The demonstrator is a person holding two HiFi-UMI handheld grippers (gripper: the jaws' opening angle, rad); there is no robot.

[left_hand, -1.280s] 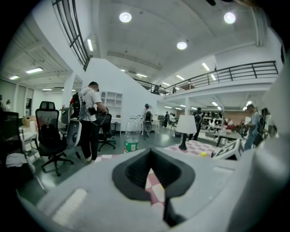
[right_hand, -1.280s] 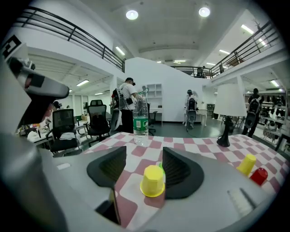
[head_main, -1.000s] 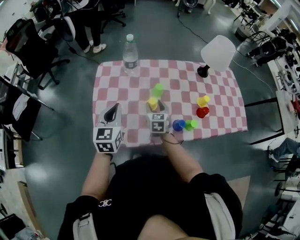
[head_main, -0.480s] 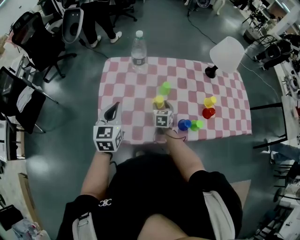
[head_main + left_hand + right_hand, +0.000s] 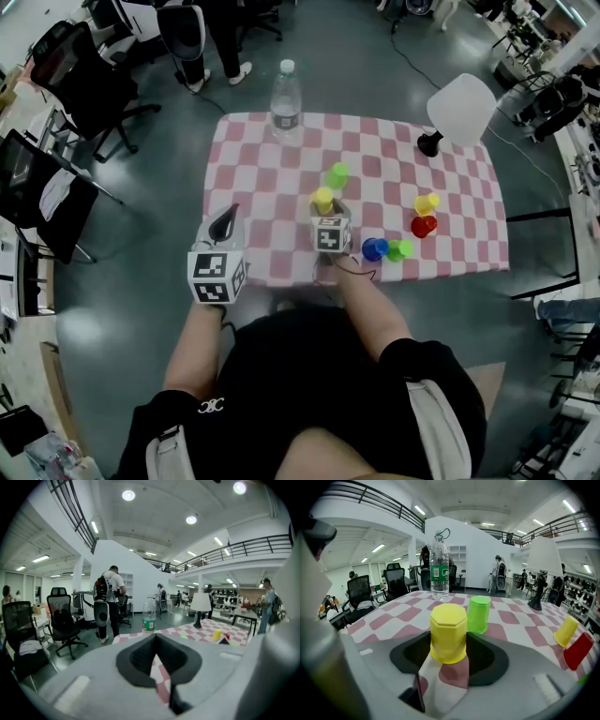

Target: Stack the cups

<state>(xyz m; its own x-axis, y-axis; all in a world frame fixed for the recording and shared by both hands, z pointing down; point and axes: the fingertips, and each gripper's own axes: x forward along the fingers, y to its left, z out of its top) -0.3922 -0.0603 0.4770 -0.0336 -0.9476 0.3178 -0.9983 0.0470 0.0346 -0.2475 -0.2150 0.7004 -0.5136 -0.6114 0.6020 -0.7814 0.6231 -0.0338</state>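
Cups stand upside down on the checked table (image 5: 253, 159). The yellow cup (image 5: 448, 632), faceted at its base, sits between the right gripper's (image 5: 448, 654) wide-open fingers. The green cup (image 5: 478, 614) lies between it and the water bottle (image 5: 439, 566). The left gripper's (image 5: 225, 223) fingers are closed, empty.

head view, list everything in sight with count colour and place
checked tablecloth: one, pink and white, centre
clear plastic water bottle: one, far edge
table lamp: one, white shade, far right corner
yellow plastic cups: two, centre and right
green plastic cups: two, centre and near edge
red plastic cup: one, right
blue plastic cup: one, near edge
office chairs: several, black, left floor
left tongs: one, grey, shut, empty
right tongs: one, grey, open round centre yellow cup
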